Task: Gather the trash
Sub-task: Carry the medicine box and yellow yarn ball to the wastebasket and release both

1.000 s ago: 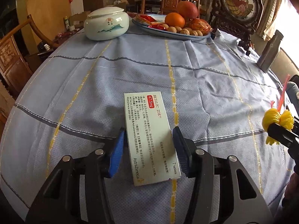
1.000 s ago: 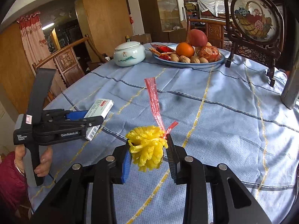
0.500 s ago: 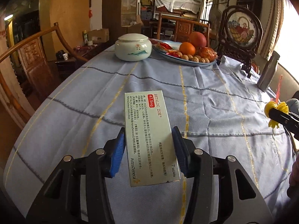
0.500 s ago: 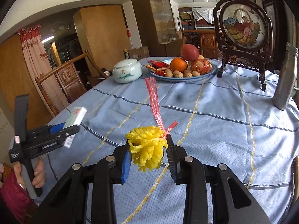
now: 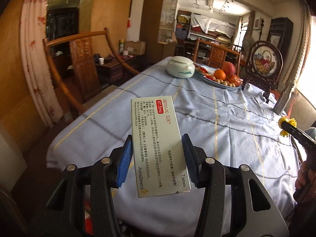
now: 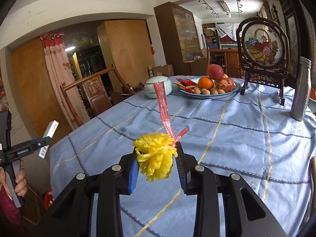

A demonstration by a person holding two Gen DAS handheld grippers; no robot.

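Observation:
My left gripper (image 5: 157,159) is shut on a white medicine box (image 5: 158,144) printed "BETALOC ZOK" and holds it in the air past the near left edge of the blue tablecloth (image 5: 227,122). It also shows at the left of the right wrist view (image 6: 42,142). My right gripper (image 6: 157,166) is shut on a yellow foam fruit net (image 6: 156,156) with a red plastic strip (image 6: 163,106) sticking up, held above the cloth. The net also shows at the right edge of the left wrist view (image 5: 286,126).
A white lidded ceramic jar (image 5: 180,67), a plate of fruit and nuts (image 6: 210,88), a framed embroidery stand (image 6: 262,49) and a metal bottle (image 6: 301,88) stand at the far end of the table. A wooden chair (image 5: 83,69) stands to the left. A red container (image 6: 48,197) sits on the floor.
Both grippers have risen and pulled back from the table with their loads. The left gripper with the box has moved left, beyond the table edge.

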